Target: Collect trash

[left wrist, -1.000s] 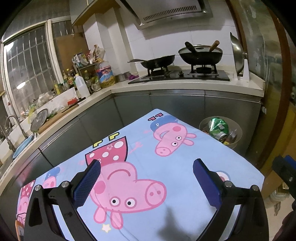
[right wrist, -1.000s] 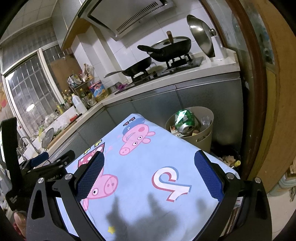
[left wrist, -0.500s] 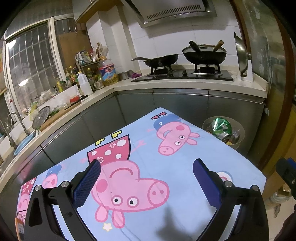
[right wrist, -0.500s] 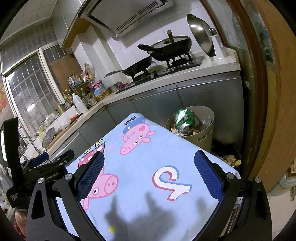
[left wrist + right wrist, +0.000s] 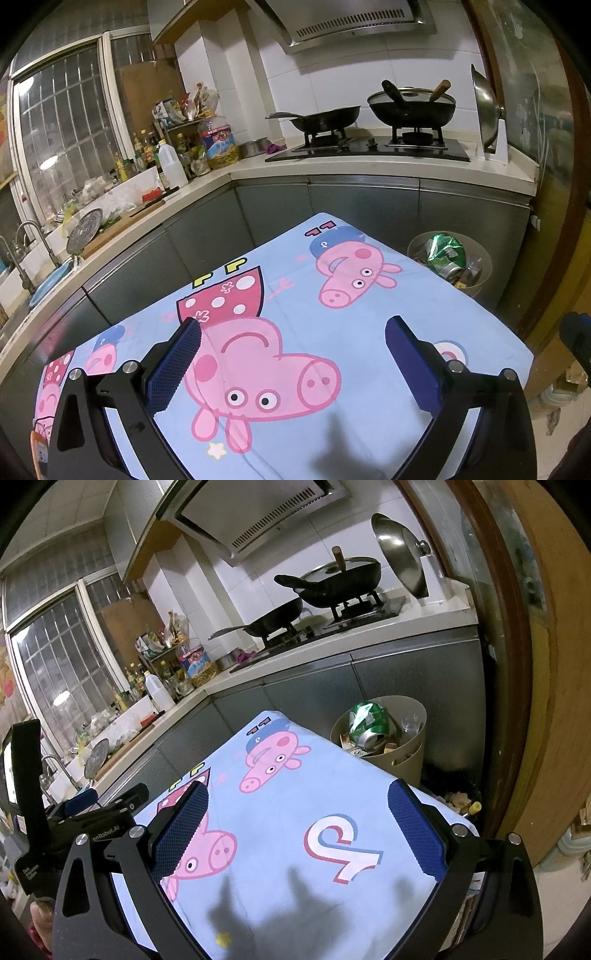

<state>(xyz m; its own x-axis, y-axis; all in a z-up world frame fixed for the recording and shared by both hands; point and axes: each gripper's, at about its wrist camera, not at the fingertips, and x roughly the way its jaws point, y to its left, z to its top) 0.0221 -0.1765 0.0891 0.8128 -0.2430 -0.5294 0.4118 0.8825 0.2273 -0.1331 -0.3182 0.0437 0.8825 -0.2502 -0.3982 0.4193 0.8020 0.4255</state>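
Lying beyond both spread tools (image 5: 293, 354) (image 5: 297, 823): trash bin (image 5: 410, 753).

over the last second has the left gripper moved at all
Yes. In the left wrist view the trash bin and stove sit lower in frame than before, so the open left gripper has tilted upward slightly.
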